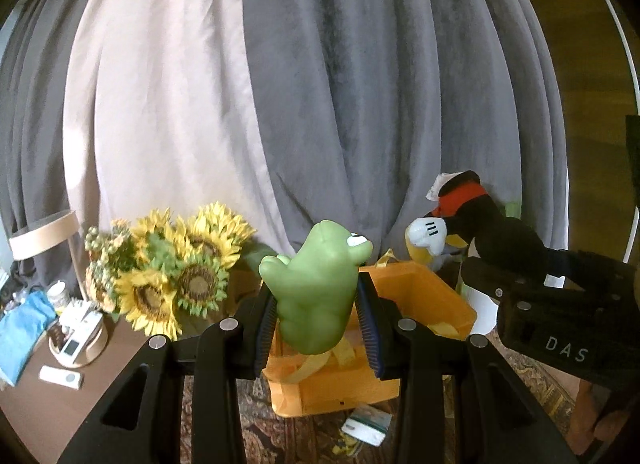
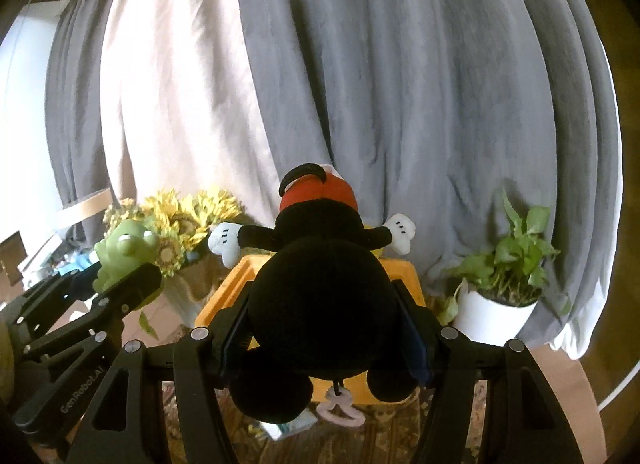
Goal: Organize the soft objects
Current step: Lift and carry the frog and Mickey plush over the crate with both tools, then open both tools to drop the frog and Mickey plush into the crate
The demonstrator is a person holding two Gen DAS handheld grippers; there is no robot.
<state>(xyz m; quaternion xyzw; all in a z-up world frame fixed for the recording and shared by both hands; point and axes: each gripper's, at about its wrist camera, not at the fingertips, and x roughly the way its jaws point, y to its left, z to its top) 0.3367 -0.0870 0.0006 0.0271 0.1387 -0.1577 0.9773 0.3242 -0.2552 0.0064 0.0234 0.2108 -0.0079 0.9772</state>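
Observation:
A squashy green frog toy (image 1: 316, 284) sits between the blue pads of my left gripper (image 1: 318, 320), which is shut on it above the orange bin (image 1: 424, 296). In the right wrist view my right gripper (image 2: 324, 328) is shut on a black mouse plush (image 2: 320, 296) with red shorts and white gloves, its head toward the camera, held over the same orange bin (image 2: 404, 276). The frog toy (image 2: 124, 252) and the left gripper (image 2: 120, 288) show at the left of that view. The mouse plush (image 1: 480, 224) and the right gripper's body appear at the right of the left wrist view.
Grey and cream curtains (image 1: 320, 84) hang behind. Artificial sunflowers (image 1: 172, 264) stand left of the bin. A brown side table (image 1: 36, 404) carries a remote, a round tray and a blue cloth. A potted plant (image 2: 500, 276) stands right. A patterned rug (image 1: 532, 380) with a small packet (image 1: 366, 426) lies below.

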